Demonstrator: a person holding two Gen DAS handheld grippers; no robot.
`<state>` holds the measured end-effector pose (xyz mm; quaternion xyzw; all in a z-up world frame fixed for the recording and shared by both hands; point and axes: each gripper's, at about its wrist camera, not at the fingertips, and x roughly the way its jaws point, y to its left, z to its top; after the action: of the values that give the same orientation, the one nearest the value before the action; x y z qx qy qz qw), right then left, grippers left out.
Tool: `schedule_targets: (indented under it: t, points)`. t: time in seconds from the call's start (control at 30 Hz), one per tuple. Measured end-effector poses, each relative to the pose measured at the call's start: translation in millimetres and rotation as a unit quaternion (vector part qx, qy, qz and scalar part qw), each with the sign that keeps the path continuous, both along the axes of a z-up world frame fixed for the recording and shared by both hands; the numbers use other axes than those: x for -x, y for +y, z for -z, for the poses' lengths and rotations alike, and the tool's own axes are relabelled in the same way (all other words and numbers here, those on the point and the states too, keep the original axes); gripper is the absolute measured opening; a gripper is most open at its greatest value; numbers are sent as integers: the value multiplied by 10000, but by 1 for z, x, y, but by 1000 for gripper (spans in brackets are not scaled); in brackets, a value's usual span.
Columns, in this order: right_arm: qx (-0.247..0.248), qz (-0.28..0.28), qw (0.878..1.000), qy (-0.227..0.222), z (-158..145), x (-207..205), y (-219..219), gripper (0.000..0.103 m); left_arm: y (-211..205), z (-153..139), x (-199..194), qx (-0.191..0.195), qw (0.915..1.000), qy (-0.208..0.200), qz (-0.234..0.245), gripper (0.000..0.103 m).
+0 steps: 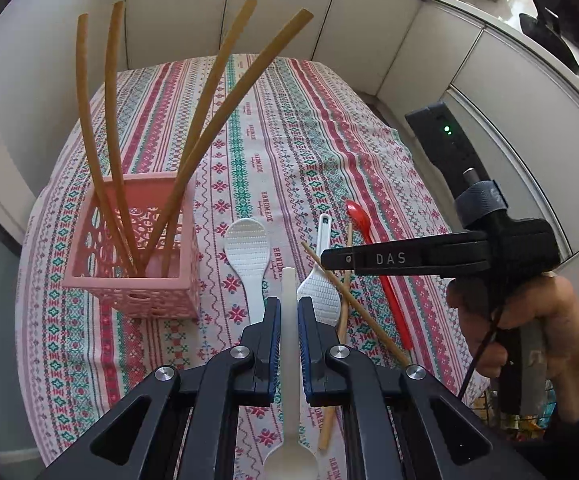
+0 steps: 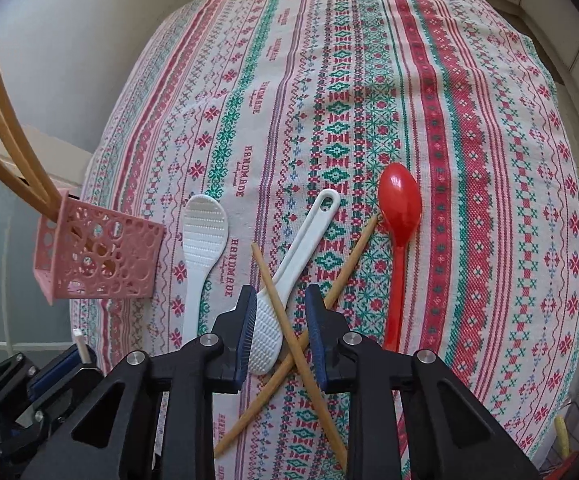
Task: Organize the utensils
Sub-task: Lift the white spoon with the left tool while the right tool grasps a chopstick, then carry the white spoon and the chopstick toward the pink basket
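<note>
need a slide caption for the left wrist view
Left gripper clamps a white spoon handle beside the pink basket of chopsticks.

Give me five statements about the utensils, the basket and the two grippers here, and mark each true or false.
1. The left gripper is shut on a white utensil handle. True.
2. The pink basket holds four chopsticks. True.
3. The red spoon stands in the basket. False: it lies on the tablecloth.
4. Two loose chopsticks lie crossed under the right gripper. True.
5. The right gripper already clamps the red spoon. False: its jaws are open over the crossed chopsticks and a white rice paddle.
</note>
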<state>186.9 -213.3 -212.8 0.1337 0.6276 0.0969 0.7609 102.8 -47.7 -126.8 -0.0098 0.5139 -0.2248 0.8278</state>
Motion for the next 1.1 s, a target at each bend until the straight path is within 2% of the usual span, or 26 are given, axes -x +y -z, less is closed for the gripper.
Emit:
schedule_targets:
  t: [0.33,0.37,0.4,0.57,0.83,1.1]
  points:
    - [456,-265,9985,-133,17,-12,27,18,19,-6,1,29,9999,-6,-117,9]
    - [491,-275,9983,-155,18,-14,29,16,20,-6,1,26,9999,-8,-126,9]
    - [525,-290,9980,-196,16,-14,30,8,22,-7,1,24,9999,-10,-141,9]
    - [580,-398,9969,-345,7,-9,30,4,28,-11,2,37,9997,-78,-213,9]
    - [461,-230,9957,-771,-41,17,5,4,32,-23,7,169,9989,-290,-321,9]
    - [171,23,9886,-1494,-102,53,-14,5,39,-52,11,471,9957,-640,-467,9]
